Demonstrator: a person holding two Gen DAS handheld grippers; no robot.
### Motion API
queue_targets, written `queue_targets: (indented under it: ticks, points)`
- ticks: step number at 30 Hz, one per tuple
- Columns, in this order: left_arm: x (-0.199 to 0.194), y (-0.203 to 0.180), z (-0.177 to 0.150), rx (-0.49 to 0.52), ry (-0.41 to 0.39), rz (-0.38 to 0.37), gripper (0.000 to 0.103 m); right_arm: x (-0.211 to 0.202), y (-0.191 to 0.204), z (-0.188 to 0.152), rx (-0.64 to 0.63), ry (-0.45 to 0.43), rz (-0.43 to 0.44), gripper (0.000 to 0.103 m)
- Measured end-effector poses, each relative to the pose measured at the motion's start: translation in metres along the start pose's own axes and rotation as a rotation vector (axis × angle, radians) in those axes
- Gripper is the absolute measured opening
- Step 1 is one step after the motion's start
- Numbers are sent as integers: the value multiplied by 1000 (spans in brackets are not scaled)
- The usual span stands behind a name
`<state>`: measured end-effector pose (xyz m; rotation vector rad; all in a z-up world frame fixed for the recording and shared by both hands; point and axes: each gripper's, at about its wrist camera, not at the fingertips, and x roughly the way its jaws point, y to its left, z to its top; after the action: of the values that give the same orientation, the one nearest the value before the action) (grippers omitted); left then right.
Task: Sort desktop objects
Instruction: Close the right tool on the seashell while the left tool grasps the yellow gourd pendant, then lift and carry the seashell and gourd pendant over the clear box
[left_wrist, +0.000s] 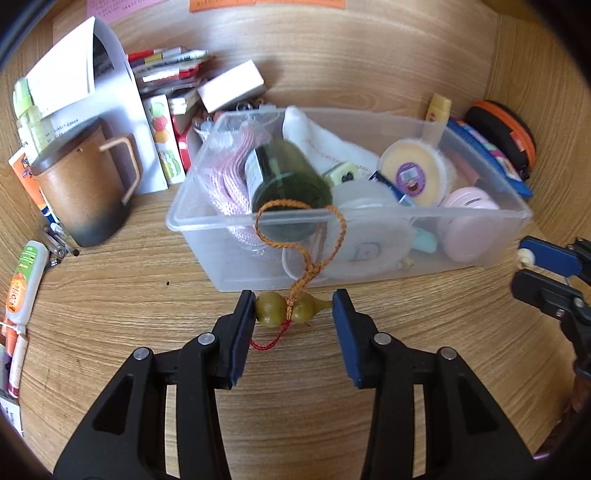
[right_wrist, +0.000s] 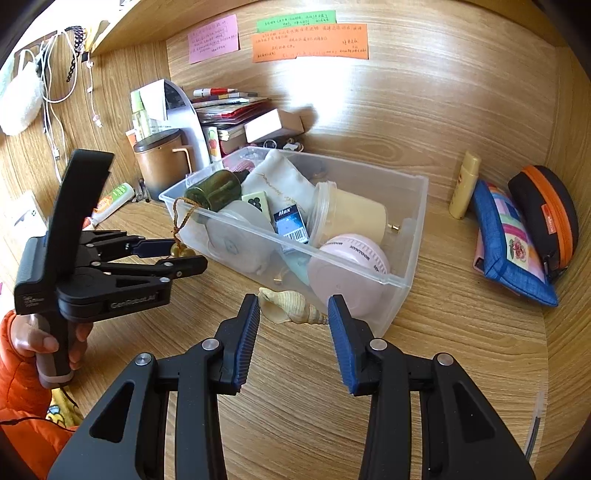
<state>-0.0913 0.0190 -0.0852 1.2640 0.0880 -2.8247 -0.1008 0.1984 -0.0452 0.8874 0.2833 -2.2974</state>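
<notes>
A clear plastic bin (left_wrist: 192, 221) (right_wrist: 402, 284) on the wooden desk holds a dark green jar (left_wrist: 288, 184), a cream tub (left_wrist: 413, 171), a pink round case (right_wrist: 347, 269) and other small items. My left gripper (left_wrist: 293, 314) is open around a small green gourd charm (left_wrist: 288, 314) with an orange cord looped over the bin's front rim; the left finger touches the gourd. It also shows in the right wrist view (right_wrist: 184, 254). My right gripper (right_wrist: 293, 314) is open around a pale conch shell (right_wrist: 291, 306) lying on the desk beside the bin.
A brown mug (left_wrist: 85, 184) stands left of the bin, with papers, books and a white box (left_wrist: 232, 86) behind. A tube (left_wrist: 24, 284) lies at far left. A yellow bottle (right_wrist: 465, 184), blue pouch (right_wrist: 509, 240) and black-orange case (right_wrist: 546, 218) sit right.
</notes>
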Motion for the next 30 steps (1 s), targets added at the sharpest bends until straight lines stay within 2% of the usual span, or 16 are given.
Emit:
queue_targets:
  ticks: [11, 30]
  points:
    - [-50, -3, 9, 11, -115, -81, 42, -13, 4, 12, 0, -41, -40, 35]
    - [-57, -6, 47, 53, -186, -126, 42, 2, 4, 39, -20, -51, -45, 35]
